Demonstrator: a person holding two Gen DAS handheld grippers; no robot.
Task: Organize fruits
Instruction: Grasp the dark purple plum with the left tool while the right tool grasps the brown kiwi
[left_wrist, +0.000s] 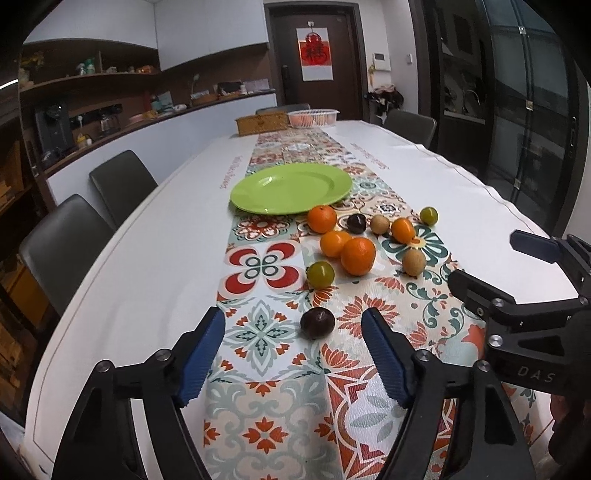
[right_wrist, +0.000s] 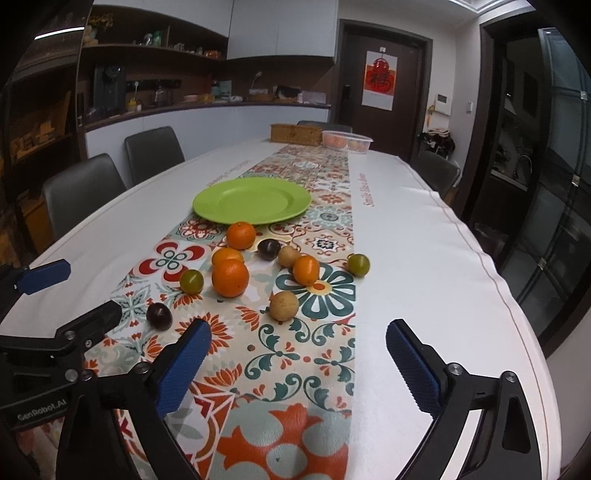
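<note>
Left gripper (left_wrist: 293, 328) is spread wide, holding nothing, hovering low over the counter (left_wrist: 147, 258) with a dark plum (left_wrist: 317, 322) lying on the patterned runner (left_wrist: 269, 387) between and just ahead of its blue fingertips (left_wrist: 207, 332). Right gripper (right_wrist: 297, 341) also gapes wide and holds nothing, over the runner's right edge; the nearest fruit to it is a tan round fruit (right_wrist: 283, 305) just ahead of its left finger. Each gripper shows at the edge of the other's view, side by side, apart. Beyond the plum: a green-yellow fruit (left_wrist: 320, 274), then two oranges touching each other (left_wrist: 357, 256) (left_wrist: 334, 243), a third orange (left_wrist: 322, 219) touching or just beside the near rim of the green plate (left_wrist: 258, 192). Right of that: a second dark plum (left_wrist: 356, 223), a second tan fruit (left_wrist: 380, 224), a small orange (left_wrist: 403, 230), another green-yellow fruit (left_wrist: 428, 215), all in a loose row. All fruit sits on the runner, none on the plate. Far end of the counter: a wicker box (left_wrist: 261, 123) next to a clear plastic tub (left_wrist: 313, 117) with orange contents. Chairs (left_wrist: 122, 184) along the left side.
</note>
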